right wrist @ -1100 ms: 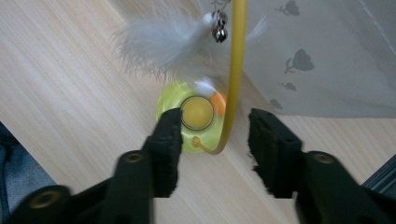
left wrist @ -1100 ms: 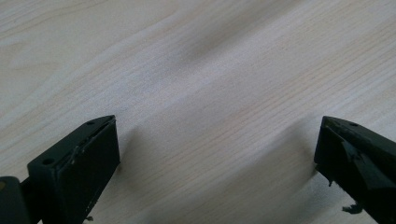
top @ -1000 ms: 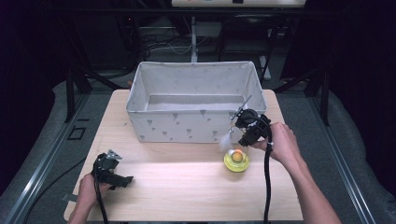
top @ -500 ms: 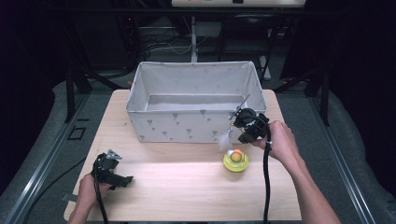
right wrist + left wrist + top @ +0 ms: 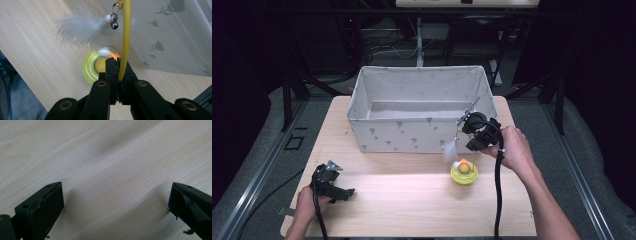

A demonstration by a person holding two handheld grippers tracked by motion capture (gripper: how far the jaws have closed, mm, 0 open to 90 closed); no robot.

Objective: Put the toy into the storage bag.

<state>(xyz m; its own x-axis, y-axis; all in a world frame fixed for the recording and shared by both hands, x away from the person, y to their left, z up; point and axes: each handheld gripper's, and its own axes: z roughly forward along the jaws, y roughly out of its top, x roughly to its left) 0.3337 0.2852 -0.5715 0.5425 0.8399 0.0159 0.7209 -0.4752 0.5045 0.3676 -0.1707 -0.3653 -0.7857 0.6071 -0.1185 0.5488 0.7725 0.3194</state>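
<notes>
My right gripper (image 5: 119, 62) is shut on a thin yellow rod (image 5: 125, 37) that runs up out of its jaws. From the rod's upper end hang a white feather (image 5: 80, 30) and a small metal bell (image 5: 115, 24). Just below the jaws, a round yellow base (image 5: 91, 66) with an orange ball lies on the table. In the high view the right gripper (image 5: 471, 146) hovers above that base (image 5: 464, 172), beside the bin's front right corner, with the feather (image 5: 451, 148) dangling. My left gripper (image 5: 343, 191) rests at the table's front left, jaws open over bare wood (image 5: 116, 202).
A grey fabric bin (image 5: 402, 132) with a small printed pattern stands at the back middle of the light wooden table (image 5: 412, 210). Its wall (image 5: 175, 37) is close behind the rod. Dark stands and cables lie beyond the table.
</notes>
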